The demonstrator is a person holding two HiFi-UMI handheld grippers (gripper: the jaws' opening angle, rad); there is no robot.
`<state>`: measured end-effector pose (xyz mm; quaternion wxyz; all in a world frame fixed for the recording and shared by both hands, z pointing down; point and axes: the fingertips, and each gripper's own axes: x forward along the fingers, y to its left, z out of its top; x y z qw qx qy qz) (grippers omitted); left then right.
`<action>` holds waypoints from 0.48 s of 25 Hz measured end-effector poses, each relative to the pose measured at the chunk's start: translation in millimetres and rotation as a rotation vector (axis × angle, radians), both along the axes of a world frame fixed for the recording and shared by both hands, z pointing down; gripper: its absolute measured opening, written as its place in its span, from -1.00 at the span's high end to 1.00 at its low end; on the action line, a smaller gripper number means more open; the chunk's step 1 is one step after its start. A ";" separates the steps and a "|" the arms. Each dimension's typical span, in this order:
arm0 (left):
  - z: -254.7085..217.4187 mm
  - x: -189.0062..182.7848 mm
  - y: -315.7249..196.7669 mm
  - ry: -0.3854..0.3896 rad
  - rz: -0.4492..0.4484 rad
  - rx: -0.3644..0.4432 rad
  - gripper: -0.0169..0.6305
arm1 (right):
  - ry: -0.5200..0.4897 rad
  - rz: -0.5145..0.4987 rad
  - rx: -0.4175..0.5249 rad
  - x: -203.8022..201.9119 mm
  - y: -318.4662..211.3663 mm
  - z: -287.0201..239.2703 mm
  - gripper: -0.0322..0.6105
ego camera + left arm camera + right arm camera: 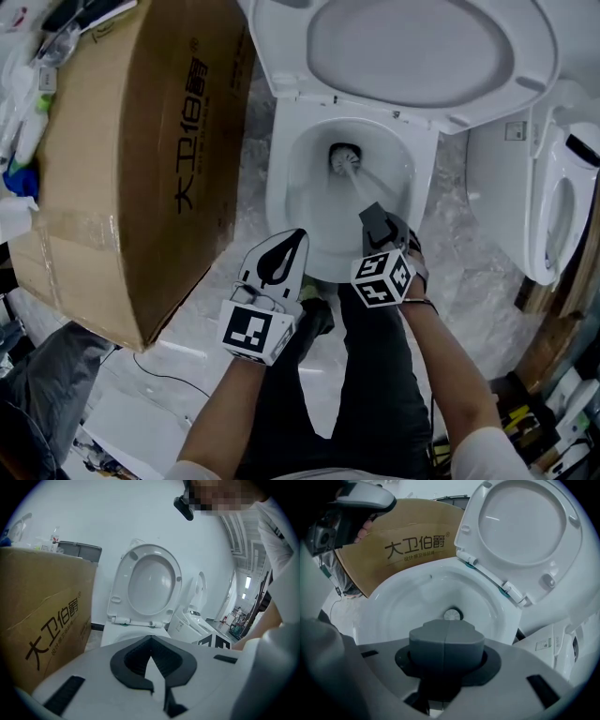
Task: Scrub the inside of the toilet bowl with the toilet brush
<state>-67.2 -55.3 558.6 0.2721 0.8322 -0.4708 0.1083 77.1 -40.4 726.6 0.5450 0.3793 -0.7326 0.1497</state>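
Note:
The white toilet bowl (292, 178) stands open with its lid (412, 47) tilted back. The toilet brush (343, 157) has its round bristle head down near the drain, and its pale handle slants back to my right gripper (377, 221), which is shut on it just above the bowl's front rim. In the right gripper view the grey jaws (446, 641) meet and hide the handle; only the brush head (453, 614) shows beyond them, inside the bowl (408, 597). My left gripper (292, 242) hovers at the bowl's front left, shut and holding nothing (151, 641).
A big cardboard box (141, 141) stands close on the bowl's left. A second white toilet (553, 206) stands at the right. Bottles and clutter (23, 112) lie at the far left. The person's dark-trousered legs (375, 375) stand before the bowl.

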 end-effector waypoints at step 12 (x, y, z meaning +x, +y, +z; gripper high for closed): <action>-0.1 4.0 -12.6 -0.010 0.006 -0.003 0.92 | -0.069 0.085 -0.040 7.9 -11.7 -13.9 0.41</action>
